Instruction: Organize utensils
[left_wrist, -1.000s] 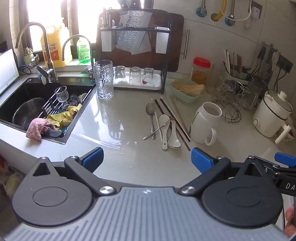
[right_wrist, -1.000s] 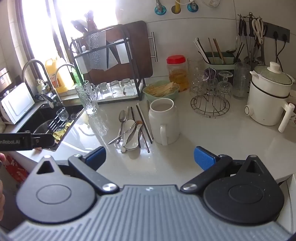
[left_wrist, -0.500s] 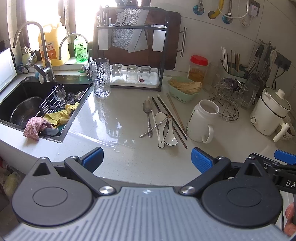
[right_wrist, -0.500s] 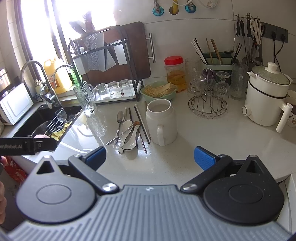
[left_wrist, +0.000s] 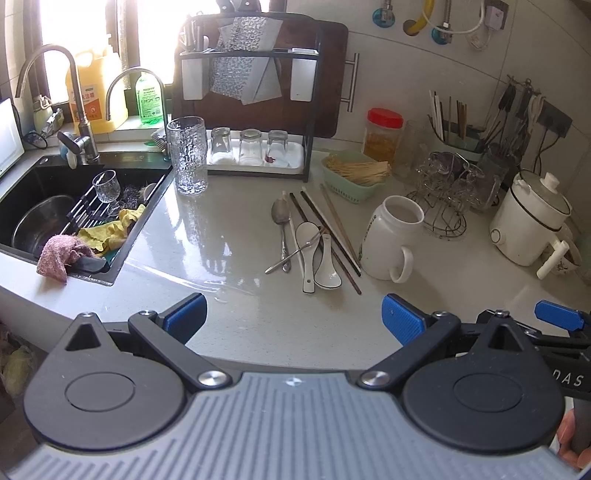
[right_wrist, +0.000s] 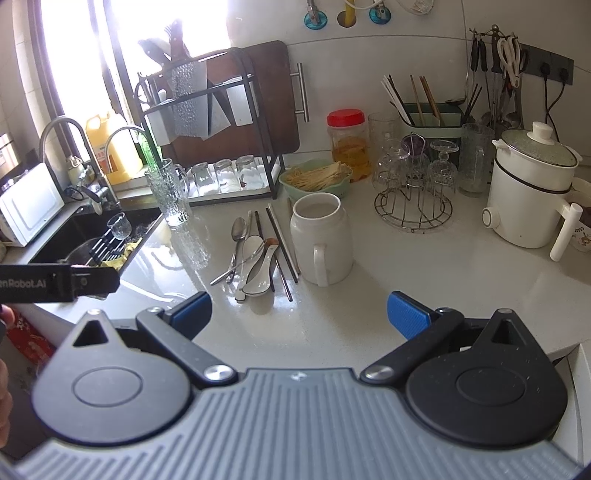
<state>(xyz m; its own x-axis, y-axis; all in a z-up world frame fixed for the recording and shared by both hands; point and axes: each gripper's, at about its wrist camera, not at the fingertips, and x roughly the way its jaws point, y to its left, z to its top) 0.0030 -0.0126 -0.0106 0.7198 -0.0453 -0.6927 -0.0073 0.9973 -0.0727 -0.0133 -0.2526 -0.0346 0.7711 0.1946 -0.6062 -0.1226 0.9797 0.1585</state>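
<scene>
Both claws have edged nearer; white mug (right_wrist: 320, 242) stands empty beside chopsticks (right_wrist: 282, 245).

Pale stone bench (left_wrist: 229, 236): loose metal spoons, white ceramic soup spoons & dark chopsticks (left_wrist: 314, 236) lie mid-bench, just left of white handled mug (left_wrist: 393, 238). Black sink (left_wrist: 33, 192) far left. Green basket of sticks (left_wrist: 354, 175) behind mug; white lidded electric pot (left_wrist: 530, 218) far right.

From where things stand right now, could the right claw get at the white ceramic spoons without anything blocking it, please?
Probably yes. The right claw is open, and bare counter lies between it and the white ceramic spoons; the white mug stands just to their right.
</scene>
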